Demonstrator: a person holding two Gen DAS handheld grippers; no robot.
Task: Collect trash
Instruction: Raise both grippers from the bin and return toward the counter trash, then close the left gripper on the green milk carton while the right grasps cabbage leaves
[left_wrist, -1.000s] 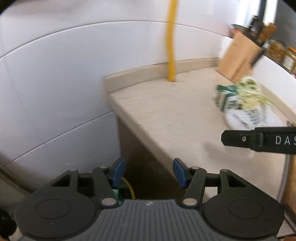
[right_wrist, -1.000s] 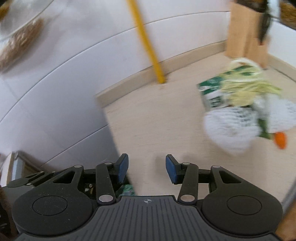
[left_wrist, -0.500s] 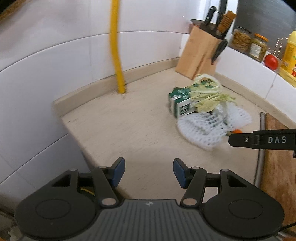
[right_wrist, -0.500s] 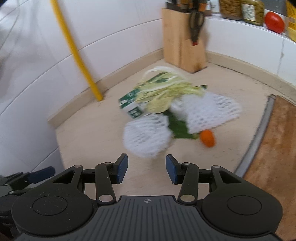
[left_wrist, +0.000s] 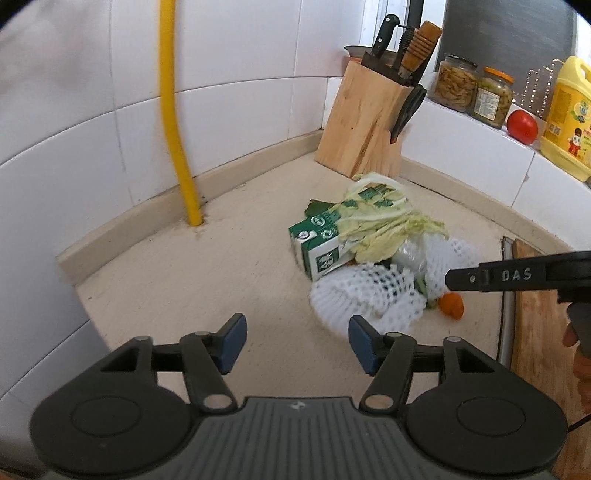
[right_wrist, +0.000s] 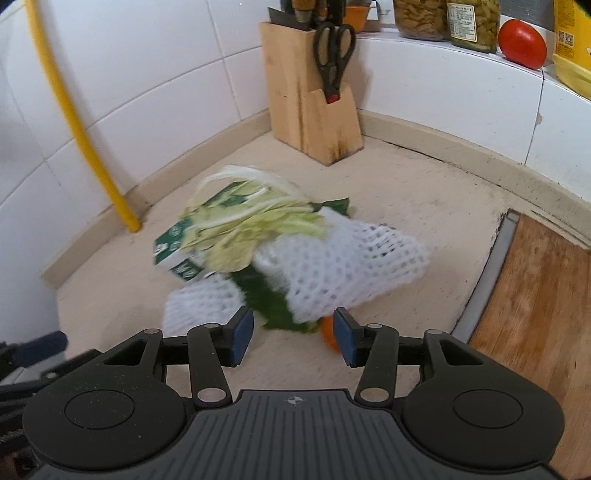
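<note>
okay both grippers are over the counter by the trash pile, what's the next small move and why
Probably ease the right gripper forward onto the white foam mesh sleeve: its jaws stand open and empty, and that sleeve lies nearest, atop the green leaf.

Each camera rides behind its own gripper's fingers, tilted down at the counter corner. Both take in the trash pile (left_wrist: 373, 258) (right_wrist: 295, 258), knife block (left_wrist: 365, 122) (right_wrist: 314, 99) and yellow pipe (left_wrist: 173, 110) (right_wrist: 74, 122); the right view sits nearer the pile.
</note>
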